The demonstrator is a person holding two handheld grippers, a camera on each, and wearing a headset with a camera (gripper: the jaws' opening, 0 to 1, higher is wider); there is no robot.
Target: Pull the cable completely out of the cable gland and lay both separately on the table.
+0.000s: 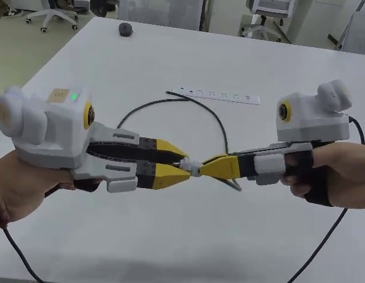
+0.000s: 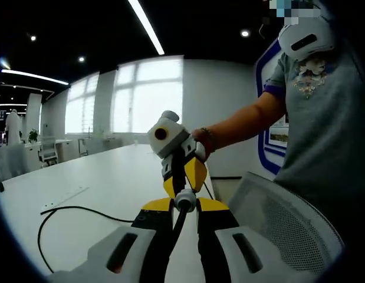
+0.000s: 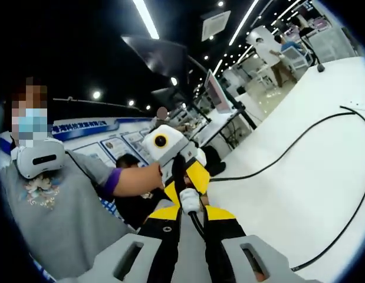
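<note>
The left tongs (image 1: 183, 167) are pinched shut on the gland (image 1: 194, 170). The right tongs (image 1: 209, 168) meet them tip to tip and are closed, it seems, on the cable (image 1: 217, 127) just beside it. Both are held in the air above the worktop (image 1: 170, 53), with the cable not yet out.

The grips are fingertip-thin, so a hard pull could make the tongs slide along the cable or flick the gland loose. Pulling at an angle could jam the cable. The slack loop on the worktop could snag.
</note>
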